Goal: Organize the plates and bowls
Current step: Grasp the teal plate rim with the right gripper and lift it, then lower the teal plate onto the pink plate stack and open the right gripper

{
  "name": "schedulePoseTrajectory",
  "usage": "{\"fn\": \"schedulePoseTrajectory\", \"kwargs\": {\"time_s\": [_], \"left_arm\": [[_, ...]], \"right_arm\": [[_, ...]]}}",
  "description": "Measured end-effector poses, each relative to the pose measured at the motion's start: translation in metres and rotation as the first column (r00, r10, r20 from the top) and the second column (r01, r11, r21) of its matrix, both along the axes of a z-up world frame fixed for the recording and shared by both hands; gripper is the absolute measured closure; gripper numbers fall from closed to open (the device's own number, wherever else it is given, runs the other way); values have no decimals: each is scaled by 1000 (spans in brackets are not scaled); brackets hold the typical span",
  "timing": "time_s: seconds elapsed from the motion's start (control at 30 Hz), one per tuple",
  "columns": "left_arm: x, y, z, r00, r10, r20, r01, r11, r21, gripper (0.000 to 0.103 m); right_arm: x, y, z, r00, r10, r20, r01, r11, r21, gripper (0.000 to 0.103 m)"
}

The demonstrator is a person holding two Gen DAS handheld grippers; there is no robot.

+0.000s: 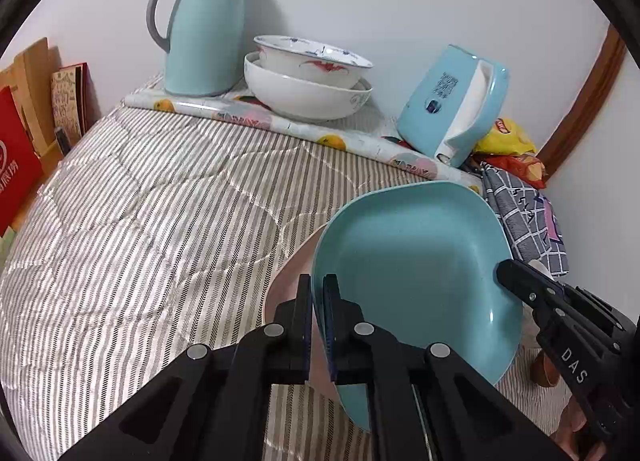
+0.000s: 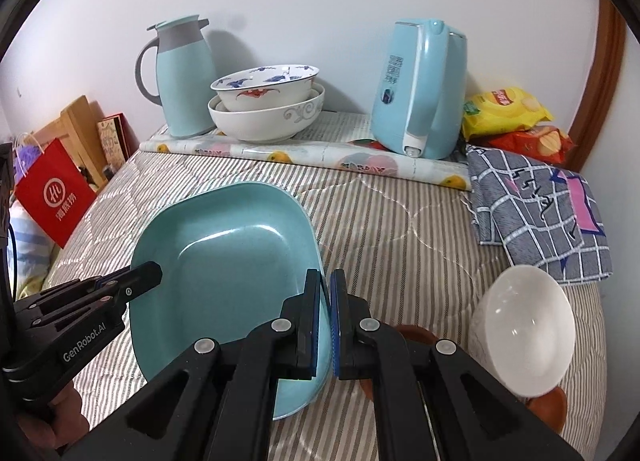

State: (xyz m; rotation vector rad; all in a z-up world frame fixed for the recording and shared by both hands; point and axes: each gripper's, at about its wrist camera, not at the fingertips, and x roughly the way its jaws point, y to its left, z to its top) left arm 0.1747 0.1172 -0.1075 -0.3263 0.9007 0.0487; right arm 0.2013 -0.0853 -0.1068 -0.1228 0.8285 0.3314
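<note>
My left tool (image 1: pixel 318 301) is clamped on the near-left rim of the teal square plate (image 1: pixel 412 261), and my right tool (image 2: pixel 326 301) pinches the same plate's right rim (image 2: pixel 228 261), so both tools hold it tilted up over the striped quilt (image 1: pixel 140 221). In the left wrist view a pink plate (image 1: pixel 286 281) shows just behind and under the teal one; cannot tell if they touch. The teal plate has nothing in it. At the back, on a rolled fruit-print sheet (image 2: pixel 320 155), sit two nested bowls: a blue-and-red patterned bowl (image 2: pixel 266 87) inside a larger white bowl (image 2: pixel 260 117), the top one with nothing visible inside. Just left of them stands a teal thermos jug (image 2: pixel 182 81), lid on. To the right is a light blue electric kettle (image 2: pixel 420 93), tilted in the left view. A white bowl (image 2: pixel 524 325) lies tipped on its side near my right tool, its inside bare, on something brown. A checked cloth (image 2: pixel 540 213), snack bags (image 2: pixel 508 109) and a red paper bag (image 2: pixel 56 197) sit at the edges.
</note>
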Motion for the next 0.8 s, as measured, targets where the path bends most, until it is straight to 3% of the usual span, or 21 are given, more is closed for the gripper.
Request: {"fn": "schedulePoseTrajectory", "kwargs": {"time_s": [0.8], "left_arm": [[14, 8, -30, 995, 69, -73, -69, 998, 5, 96]], "right_arm": [[42, 16, -40, 994, 86, -68, -86, 996, -3, 96]]}}
